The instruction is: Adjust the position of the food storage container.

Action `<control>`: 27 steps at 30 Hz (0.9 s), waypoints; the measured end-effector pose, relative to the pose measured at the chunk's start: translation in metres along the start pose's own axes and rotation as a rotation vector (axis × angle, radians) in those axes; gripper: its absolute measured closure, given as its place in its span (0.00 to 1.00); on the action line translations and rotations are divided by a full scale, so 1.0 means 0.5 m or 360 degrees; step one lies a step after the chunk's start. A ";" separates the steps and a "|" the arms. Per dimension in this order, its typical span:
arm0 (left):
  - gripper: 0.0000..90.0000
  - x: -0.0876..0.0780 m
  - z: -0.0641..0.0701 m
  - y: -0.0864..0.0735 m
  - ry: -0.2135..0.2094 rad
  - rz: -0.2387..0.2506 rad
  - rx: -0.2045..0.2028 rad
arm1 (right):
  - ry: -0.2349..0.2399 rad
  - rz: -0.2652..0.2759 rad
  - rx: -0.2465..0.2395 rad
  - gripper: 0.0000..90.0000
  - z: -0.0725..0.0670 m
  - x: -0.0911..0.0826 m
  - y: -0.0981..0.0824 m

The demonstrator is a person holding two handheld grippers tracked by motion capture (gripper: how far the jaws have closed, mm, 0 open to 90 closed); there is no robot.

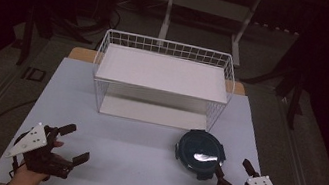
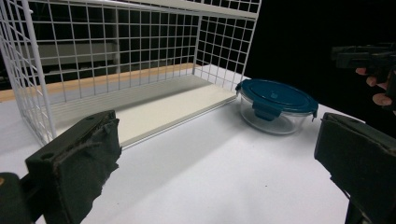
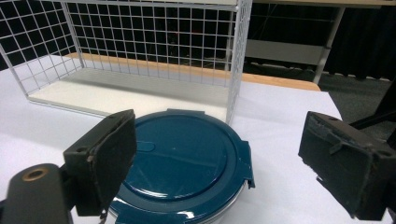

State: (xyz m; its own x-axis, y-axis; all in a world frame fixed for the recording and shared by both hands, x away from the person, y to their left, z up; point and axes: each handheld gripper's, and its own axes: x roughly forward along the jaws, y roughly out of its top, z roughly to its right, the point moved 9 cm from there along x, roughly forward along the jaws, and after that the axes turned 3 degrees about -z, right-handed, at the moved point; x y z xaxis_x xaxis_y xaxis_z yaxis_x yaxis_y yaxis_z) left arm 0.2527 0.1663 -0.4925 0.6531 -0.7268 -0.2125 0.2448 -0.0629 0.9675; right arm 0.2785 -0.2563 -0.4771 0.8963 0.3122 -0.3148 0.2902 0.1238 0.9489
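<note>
Container: round glass tub with blue clip lid [image 1: 200, 153] sits on the white table [image 1: 132, 153], just in front of the right front corner of the wire rack [image 1: 162, 79], touching nothing.
Right gripper: right gripper [image 1: 231, 174] jaws spread wide, nothing between the pads; it sits just beside the tub on the near right. Judged as lined up to take the tub by its sides, hence the wide opening.
Left gripper: left gripper [image 1: 77, 143] jaws also wide apart and empty, well apart from the tub at the table's near left. Judged idle or waiting to assist.
Rack: two levels, both bare; open front faces the person, likely so the tub can go in.
High view adds: overall layout, both hands, top shelf surface.
Right gripper view adds: lid [image 3: 180, 158] detail, side clip, rack post directly behind the tub.
Left gripper view adds: clear glass wall of the tub [image 2: 275, 106], lower shelf board [image 2: 154, 105], far hand's fingers [image 2: 378, 91].
</note>
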 end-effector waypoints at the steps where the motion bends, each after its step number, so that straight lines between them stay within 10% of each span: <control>1: 0.00 0.000 0.000 0.000 0.0001 -0.0001 0.0001 | 0.0004 -0.0001 -0.0004 0.12 -0.001 0.000 0.000; 14: 0.00 -0.001 -0.001 0.002 0.0004 0.0010 0.0003 | 0.0137 -0.0041 -0.0099 0.12 -0.044 0.001 0.011; 27: 0.01 -0.001 -0.002 0.002 0.0005 0.0013 -0.0005 | 0.0241 0.0095 -0.0065 0.12 -0.045 -0.002 0.107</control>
State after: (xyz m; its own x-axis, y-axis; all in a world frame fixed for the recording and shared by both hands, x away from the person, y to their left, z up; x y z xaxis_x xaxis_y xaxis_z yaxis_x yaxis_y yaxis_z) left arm 0.2535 0.1674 -0.4917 0.6573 -0.7253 -0.2049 0.2414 -0.0549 0.9689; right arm 0.2853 -0.2286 -0.4266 0.8499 0.4582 -0.2602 0.2211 0.1382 0.9654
